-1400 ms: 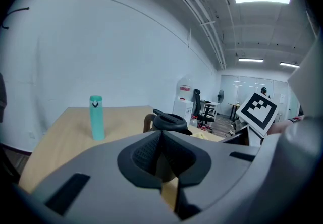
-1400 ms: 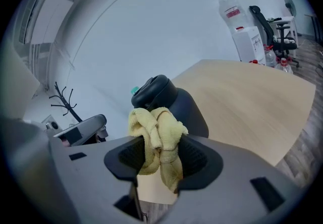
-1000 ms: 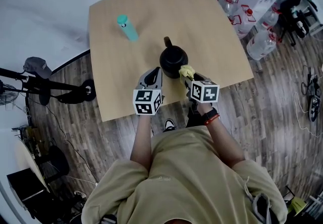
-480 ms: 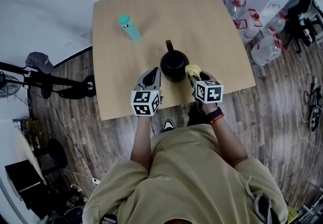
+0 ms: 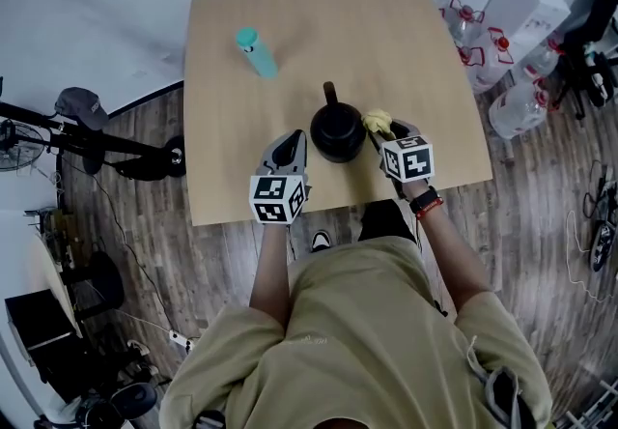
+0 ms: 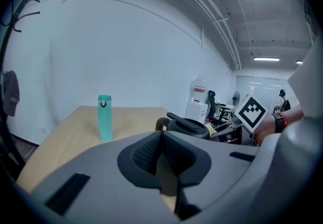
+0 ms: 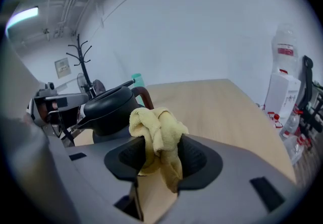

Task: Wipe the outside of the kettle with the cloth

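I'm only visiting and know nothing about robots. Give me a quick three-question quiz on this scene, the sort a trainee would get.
1. True or false: the right gripper is shut on the yellow cloth.
2. What colour is the bottle standing on the table?
3. The kettle stands: A) between the left gripper and the right one; B) on the floor; C) on top of the bottle.
Key: 1 true; 2 teal; 3 A.

My right gripper [image 7: 160, 160] pinches the yellow cloth [image 7: 155, 137]; the black kettle [image 7: 112, 110] sits just left on the bench [image 7: 217, 107].
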The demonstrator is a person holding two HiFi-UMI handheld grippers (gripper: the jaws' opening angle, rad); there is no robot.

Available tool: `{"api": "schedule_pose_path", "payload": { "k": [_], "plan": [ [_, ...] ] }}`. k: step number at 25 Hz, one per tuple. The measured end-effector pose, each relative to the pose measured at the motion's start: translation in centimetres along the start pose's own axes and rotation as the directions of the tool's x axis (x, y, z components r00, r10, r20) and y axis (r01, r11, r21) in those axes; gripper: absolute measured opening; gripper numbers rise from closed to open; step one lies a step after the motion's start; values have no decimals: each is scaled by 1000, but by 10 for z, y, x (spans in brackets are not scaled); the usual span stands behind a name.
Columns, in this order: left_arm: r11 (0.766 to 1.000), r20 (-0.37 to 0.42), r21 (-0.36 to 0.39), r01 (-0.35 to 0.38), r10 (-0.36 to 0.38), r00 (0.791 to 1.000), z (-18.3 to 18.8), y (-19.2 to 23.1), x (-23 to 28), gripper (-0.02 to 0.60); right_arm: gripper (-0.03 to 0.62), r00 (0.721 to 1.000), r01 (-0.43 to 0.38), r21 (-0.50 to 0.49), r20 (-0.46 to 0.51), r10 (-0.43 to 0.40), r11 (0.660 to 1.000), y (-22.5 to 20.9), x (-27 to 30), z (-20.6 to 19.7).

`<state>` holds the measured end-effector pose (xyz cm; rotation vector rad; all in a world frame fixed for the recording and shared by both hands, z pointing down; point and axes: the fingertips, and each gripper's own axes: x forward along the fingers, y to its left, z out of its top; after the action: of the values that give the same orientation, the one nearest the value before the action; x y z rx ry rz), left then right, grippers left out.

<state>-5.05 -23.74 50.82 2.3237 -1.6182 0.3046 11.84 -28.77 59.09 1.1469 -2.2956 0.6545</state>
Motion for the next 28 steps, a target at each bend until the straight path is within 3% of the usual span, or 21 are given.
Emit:
{"api": "schedule_pose_path", "payload": {
  "k": [8, 13, 16, 21, 24, 28],
  "plan": [
    [999, -6, -7, -47, 46, 999, 1, 11, -4, 25, 190, 993, -108, -218, -63, 96, 970, -3, 27, 25],
    [998, -9, -14, -55, 55, 998, -1, 13, -9, 25, 190, 980, -190, -249, -114, 166, 950, -2, 33, 26],
    [999, -10, -13, -42, 42, 999, -1, 10, -13, 25, 190, 985, -160, -223, -99, 141, 962, -4, 26, 25],
    [1000, 1, 2, 0, 0, 1000, 2, 5, -30, 25, 190, 998, -6, -140, -55, -1, 990, -2, -7, 4],
    [999, 0, 8, 33, -33, 999, -3, 6, -45, 25, 190, 998, 51, -51, -45, -53, 997, 16, -30, -22],
    [997, -2, 13, 78, -78, 997, -13, 9, -69, 25, 190, 997, 66, 66, -49, -63, 996, 59, -47, -58]
  ]
}}
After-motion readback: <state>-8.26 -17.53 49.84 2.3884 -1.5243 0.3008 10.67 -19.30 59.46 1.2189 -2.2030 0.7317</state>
